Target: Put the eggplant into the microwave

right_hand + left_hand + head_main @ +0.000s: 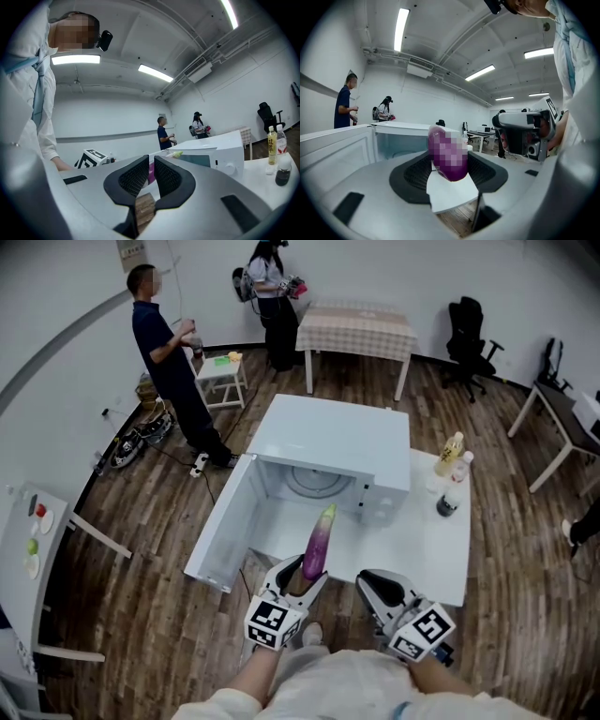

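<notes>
A purple eggplant (pixel 317 545) with a green tip sticks out of my left gripper (pixel 305 576), which is shut on its thick end. It points at the white microwave (pixel 337 442), whose door (pixel 220 531) hangs wide open to the left with the round turntable showing inside. In the left gripper view the eggplant (pixel 447 157) fills the space between the pads, in front of the microwave cavity (pixel 393 140). My right gripper (pixel 380 589) is beside it on the right, its jaws nearly together with nothing between them (pixel 151 176).
The microwave sits on a white table (pixel 441 549) with bottles (pixel 450 456) and a dark jar (pixel 447 504) at its right. Two people stand at the back left by a small white table (pixel 223 371). A checked-cloth table (pixel 356 329) and an office chair (pixel 469 338) are behind.
</notes>
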Tool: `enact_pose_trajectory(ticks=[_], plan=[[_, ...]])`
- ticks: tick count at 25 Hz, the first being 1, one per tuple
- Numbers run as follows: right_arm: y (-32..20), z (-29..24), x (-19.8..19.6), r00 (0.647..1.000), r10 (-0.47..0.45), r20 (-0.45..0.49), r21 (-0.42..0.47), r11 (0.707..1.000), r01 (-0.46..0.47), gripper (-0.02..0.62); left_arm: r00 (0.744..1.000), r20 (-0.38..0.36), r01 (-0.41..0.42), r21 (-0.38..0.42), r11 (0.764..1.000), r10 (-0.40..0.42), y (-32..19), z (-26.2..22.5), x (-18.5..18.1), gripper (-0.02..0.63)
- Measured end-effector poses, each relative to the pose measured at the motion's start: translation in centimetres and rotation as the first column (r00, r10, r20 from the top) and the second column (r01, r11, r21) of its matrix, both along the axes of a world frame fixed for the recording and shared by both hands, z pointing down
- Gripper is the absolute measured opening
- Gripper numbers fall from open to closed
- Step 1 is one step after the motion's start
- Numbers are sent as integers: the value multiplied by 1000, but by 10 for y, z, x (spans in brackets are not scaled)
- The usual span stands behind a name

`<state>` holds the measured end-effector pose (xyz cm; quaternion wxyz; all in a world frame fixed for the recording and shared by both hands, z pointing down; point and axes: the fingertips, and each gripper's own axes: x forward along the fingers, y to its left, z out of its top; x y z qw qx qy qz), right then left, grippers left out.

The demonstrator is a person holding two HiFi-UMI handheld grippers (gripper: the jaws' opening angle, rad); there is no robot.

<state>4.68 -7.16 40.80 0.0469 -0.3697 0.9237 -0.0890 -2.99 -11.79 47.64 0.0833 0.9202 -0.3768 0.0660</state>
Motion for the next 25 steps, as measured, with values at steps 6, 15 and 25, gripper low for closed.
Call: enact_pose_trajectory(ticks=[6,15,25], plan=[[-32,-2,-14,998,58,-12,11,998,-58,37,999,26,-29,-47,998,30,-47,24,-21,236],[-43,7,-27,993,117,-13,2,993,-117,37,996,74,-38,-111,993,47,-107,66,-38,236],[-48,23,-19,990,134,-47,-14,991,-135,37,998,60,-5,-137,991,13,-170,100,-27,236]])
